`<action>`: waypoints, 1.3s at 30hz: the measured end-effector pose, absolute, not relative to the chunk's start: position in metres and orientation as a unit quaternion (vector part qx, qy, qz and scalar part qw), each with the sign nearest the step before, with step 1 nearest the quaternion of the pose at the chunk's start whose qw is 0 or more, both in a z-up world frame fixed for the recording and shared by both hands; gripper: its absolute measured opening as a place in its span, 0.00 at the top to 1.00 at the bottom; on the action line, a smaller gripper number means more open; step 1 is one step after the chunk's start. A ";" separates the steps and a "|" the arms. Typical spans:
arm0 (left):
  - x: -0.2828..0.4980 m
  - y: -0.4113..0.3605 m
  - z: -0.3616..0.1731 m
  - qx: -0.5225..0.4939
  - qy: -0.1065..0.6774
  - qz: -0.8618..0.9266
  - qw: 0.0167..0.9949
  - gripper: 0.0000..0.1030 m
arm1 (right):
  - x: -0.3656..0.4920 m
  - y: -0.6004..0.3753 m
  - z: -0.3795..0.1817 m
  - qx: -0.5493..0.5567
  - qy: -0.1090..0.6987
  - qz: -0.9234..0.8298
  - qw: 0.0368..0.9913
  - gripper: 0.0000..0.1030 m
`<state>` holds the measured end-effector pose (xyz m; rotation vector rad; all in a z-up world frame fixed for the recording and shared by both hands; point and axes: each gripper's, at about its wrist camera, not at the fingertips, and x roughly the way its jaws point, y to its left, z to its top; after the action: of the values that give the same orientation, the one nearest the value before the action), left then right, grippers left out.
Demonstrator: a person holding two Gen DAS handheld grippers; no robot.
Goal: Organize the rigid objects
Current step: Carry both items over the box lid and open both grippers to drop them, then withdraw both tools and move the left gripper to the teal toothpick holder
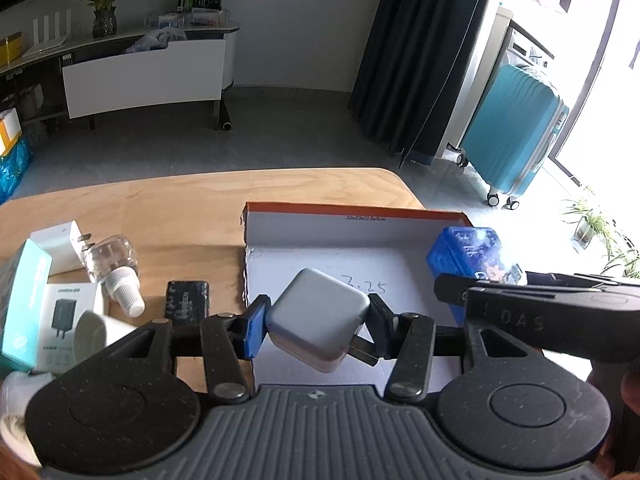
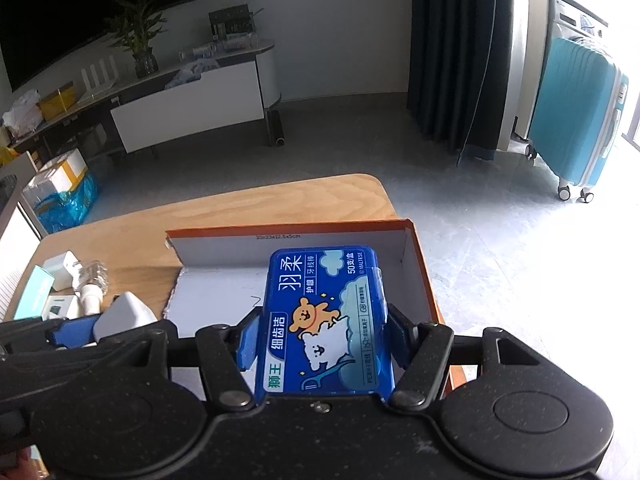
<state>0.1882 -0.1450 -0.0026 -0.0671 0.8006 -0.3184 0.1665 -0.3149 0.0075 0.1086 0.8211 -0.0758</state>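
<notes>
Both tongs carry their loads over the shallow orange-rimmed box (image 1: 352, 210) on the counter (image 1: 160, 200), apparently the collecting place. The left tongs (image 1: 316, 326) clamp a grey charger (image 1: 318, 320) by its sides, prongs clear; the right tongs (image 2: 320, 340) grip a blue floss box (image 2: 324, 316) flat, ready for setting down.

Teal suitcase (image 1: 516, 132), dark curtain (image 1: 416, 52), potted plant (image 1: 105, 0)
</notes>
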 end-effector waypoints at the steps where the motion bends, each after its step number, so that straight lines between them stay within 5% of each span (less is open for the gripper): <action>1: 0.190 -0.145 -0.003 -0.032 0.389 -0.154 0.908 0.50 | 0.170 -0.315 0.005 0.053 0.401 -0.037 0.914 0.28; 15: 0.225 -0.168 -0.012 -0.041 0.393 -0.165 0.904 0.50 | 0.192 -0.339 0.001 0.052 0.380 -0.059 0.921 0.23; 23: 0.217 -0.162 -0.004 -0.067 0.397 -0.174 0.899 0.07 | 0.158 -0.356 0.031 0.081 0.330 -0.055 0.939 0.15; 26: 0.201 -0.156 0.007 -0.056 0.389 -0.161 0.905 0.00 | 0.144 -0.351 0.043 0.081 0.319 -0.046 0.943 0.10; 30: 0.185 -0.148 0.018 -0.052 0.394 -0.132 0.908 0.00 | 0.125 -0.341 0.052 0.091 0.311 -0.046 0.945 0.01; 39: 0.145 -0.125 0.037 -0.025 0.389 -0.058 0.919 0.00 | 0.085 -0.318 0.060 0.095 0.279 -0.062 0.954 0.01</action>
<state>0.1452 -0.1251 0.0373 -0.0518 0.8007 -0.1201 0.0854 -0.3179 0.0598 0.1928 0.5668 -0.1268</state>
